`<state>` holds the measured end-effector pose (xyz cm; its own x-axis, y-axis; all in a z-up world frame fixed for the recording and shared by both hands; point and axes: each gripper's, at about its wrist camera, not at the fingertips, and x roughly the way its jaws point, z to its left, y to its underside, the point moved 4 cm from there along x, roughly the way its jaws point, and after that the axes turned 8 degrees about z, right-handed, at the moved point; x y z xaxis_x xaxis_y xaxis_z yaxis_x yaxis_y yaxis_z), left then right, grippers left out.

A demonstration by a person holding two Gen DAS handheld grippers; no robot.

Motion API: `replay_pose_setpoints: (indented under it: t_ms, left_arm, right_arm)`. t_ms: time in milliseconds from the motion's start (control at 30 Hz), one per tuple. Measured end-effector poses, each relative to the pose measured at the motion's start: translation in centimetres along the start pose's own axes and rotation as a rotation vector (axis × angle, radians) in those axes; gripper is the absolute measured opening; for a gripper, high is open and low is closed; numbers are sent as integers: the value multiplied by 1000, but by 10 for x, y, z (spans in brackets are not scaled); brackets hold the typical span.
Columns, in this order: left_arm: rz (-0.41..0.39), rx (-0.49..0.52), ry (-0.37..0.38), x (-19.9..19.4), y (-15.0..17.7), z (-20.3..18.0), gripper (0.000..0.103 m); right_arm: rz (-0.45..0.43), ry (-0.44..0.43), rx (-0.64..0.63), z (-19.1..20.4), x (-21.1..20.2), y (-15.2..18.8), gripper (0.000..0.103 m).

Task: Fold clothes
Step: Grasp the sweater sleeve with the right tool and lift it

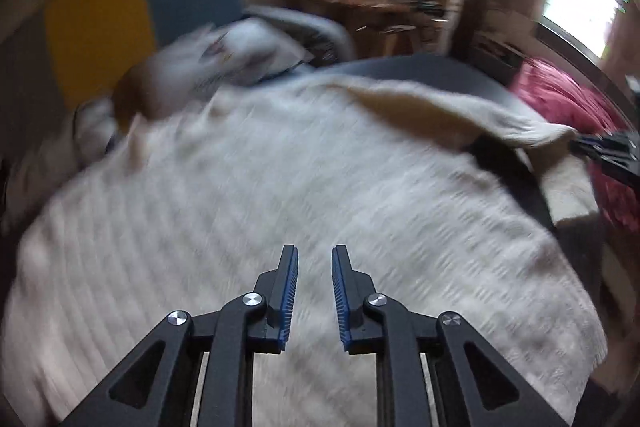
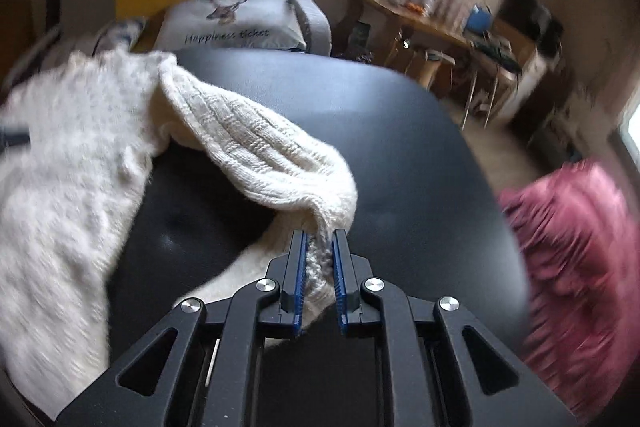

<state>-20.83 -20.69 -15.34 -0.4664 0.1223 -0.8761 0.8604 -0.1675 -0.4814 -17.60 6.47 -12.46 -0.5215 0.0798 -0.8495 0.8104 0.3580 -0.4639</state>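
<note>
Cream knit sweater point(image 1: 248, 195) spread over dark tabletop point(image 2: 400, 155), right gripper point(image 2: 319, 239) clamped on its sleeve point(image 2: 272, 147) and lifting it clear of the surface, left gripper point(image 1: 314, 255) hovering above the sweater body, jaws apart and empty, pink cloth point(image 2: 576, 267) beside the tabletop.

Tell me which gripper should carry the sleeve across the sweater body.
Right. The right gripper is already shut on the cream sweater's sleeve, lifted off the dark table. The left gripper hangs open above the body, holding nothing.
</note>
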Motion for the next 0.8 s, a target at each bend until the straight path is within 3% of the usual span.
replay_pose_setpoints:
  t_ms: [233, 433, 633, 800]
  left_arm:
    - [-20, 204, 63, 15, -74, -34, 16]
    - [67, 191, 116, 70, -117, -49, 15]
    - [59, 108, 185, 93, -135, -51, 15]
    - [70, 130, 146, 102, -137, -58, 15]
  right_arm:
    - [9, 64, -142, -7, -6, -13, 13]
    - [-10, 124, -205, -24, -15, -28, 13]
    - [1, 165, -233, -44, -4, -40, 13]
    - [18, 176, -226, -56, 12, -45, 13]
